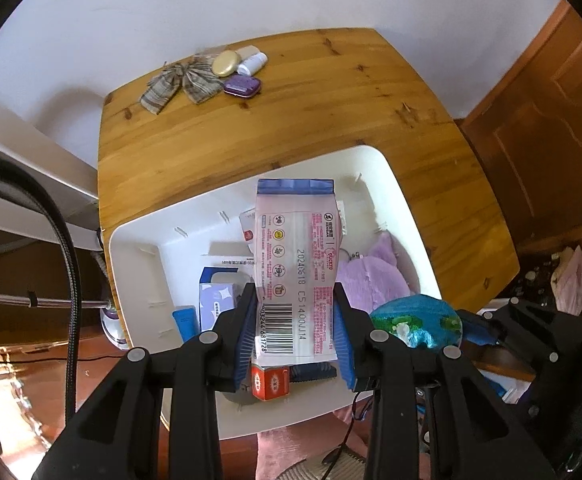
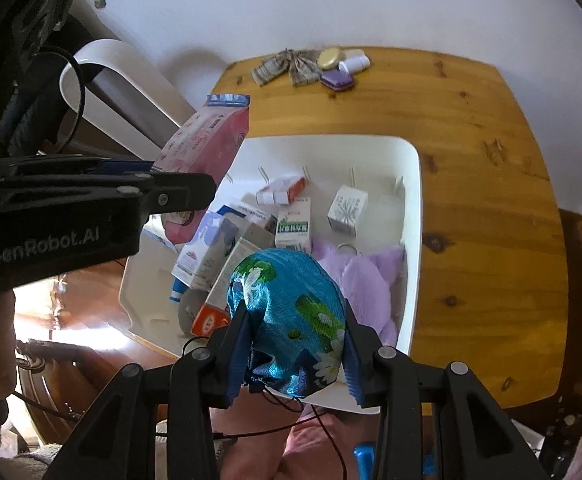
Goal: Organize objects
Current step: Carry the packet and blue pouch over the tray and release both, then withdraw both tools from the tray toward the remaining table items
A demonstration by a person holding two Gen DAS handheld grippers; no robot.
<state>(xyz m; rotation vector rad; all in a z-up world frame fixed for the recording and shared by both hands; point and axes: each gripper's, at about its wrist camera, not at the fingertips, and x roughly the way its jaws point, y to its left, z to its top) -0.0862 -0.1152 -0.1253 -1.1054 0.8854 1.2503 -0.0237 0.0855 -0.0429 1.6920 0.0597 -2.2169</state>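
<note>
My left gripper (image 1: 295, 300) is shut on a pink-and-white packet (image 1: 295, 240) with a blue top and a barcode, holding it upright over the white bin (image 1: 407, 216). In the right wrist view the same packet (image 2: 211, 140) hangs above the bin's left rim. My right gripper (image 2: 295, 320) is shut on a shiny blue floral pouch (image 2: 287, 284), just above the bin's near right part. The bin (image 2: 418, 200) holds several small boxes (image 2: 291, 224), a red box (image 1: 269, 384) and a lilac plush piece (image 1: 371, 276).
The bin stands on a wooden table (image 1: 291, 120). At the table's far edge lie a plaid bow (image 1: 179, 80), a gold oval tin (image 1: 225, 63), a white bottle (image 1: 253, 63) and a purple case (image 1: 243, 85). A wooden door (image 1: 551, 120) is at the right, a white appliance (image 1: 19, 148) at the left.
</note>
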